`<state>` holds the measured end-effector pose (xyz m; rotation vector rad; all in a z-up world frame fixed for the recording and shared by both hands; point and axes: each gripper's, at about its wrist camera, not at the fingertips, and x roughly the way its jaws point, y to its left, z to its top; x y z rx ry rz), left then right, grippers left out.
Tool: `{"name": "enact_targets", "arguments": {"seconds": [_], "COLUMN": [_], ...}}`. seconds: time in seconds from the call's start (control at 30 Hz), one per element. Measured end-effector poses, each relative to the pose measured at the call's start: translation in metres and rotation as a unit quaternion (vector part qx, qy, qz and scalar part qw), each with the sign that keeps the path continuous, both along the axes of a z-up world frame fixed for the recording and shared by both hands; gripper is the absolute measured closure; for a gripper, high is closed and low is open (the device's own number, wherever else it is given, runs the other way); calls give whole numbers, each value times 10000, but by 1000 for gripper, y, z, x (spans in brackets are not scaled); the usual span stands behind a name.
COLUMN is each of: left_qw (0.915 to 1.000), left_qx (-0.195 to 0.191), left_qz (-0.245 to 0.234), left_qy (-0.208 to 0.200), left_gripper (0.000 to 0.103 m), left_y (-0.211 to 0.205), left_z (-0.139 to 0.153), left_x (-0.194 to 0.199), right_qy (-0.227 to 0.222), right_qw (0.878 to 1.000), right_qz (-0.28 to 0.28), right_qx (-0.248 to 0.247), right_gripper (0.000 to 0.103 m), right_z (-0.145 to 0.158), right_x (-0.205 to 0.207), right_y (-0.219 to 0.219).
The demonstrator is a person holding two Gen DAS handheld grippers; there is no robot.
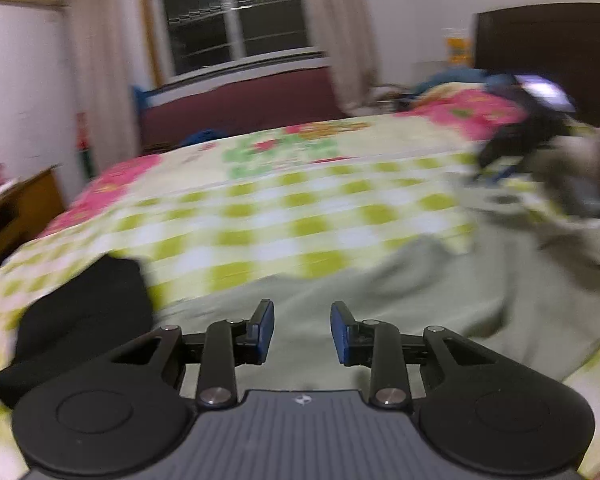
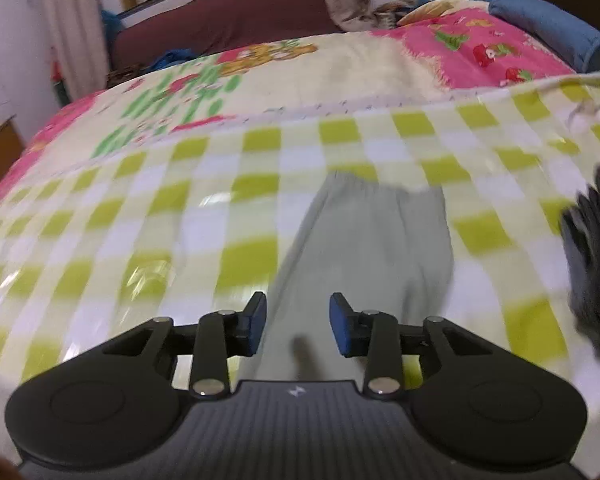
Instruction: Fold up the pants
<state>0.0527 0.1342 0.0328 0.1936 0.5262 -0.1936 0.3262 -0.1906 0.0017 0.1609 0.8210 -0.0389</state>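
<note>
Our left gripper (image 1: 302, 330) has its blue pads (image 1: 265, 326) spread apart with nothing between them; only grey-green cloth shows through the gap, lying below. Our right gripper (image 2: 297, 325) is likewise parted and empty, pointing down along a strip of the same cloth. So neither tool is pinching anything at this moment.

The pants (image 2: 364, 248) lie on the bed, on top of a yellow-green checked sheet (image 2: 148, 240). From the right wrist view we see them as a narrow, fairly tidy band running away from us, ending in a gathered edge that looks like a waistband or a cuff; the blur keeps us from telling which. From the left wrist view the pants (image 1: 400, 300) spread wider and rumple toward the right side, where a dark shape, probably our other gripper, is too smeared to read.

We judge the fold to be partly done: the narrow band suggests the legs are already laid one over the other lengthwise. What seems left is to take hold of one end and bring it over toward the other, then flatten the wrinkles.

Further out, a black garment (image 1: 84, 312) sits on the sheet just left of the pants, a pink flowered blanket (image 2: 480, 52) covers the far part of the bed, and a window (image 1: 232, 12) stands beyond.
</note>
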Motion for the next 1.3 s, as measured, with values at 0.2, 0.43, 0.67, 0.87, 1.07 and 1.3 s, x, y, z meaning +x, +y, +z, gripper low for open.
{"name": "enact_targets", "arguments": {"seconds": [0.2, 0.43, 0.67, 0.87, 1.07, 1.3], "left_qw": [9957, 9922, 9882, 9742, 9483, 9258], "left_qx": [-44, 56, 191, 258, 865, 1770], "left_qz": [-902, -1179, -1505, -2242, -3035, -3334], "left_qy": [221, 407, 216, 79, 330, 186], "left_gripper": [55, 55, 54, 45, 42, 41], "left_y": [-63, -90, -120, -175, -246, -281], "left_z": [-21, -26, -10, -5, -38, -63], "left_x": [19, 11, -4, -17, -33, -51], "right_qy": [483, 189, -872, -1336, -551, -864], "right_qw": [9972, 9955, 9741, 9472, 9429, 9116], "right_qz": [-362, -697, -885, -1676, -2292, -2569], "right_qx": [-443, 612, 1889, 2385, 2352, 3091], "right_gripper": [60, 101, 101, 101, 97, 88], "right_z": [-38, -21, 53, 69, 0, -30], "right_x": [63, 32, -101, -228, -304, -325], "right_y": [9, -59, -155, -234, -271, -295]}}
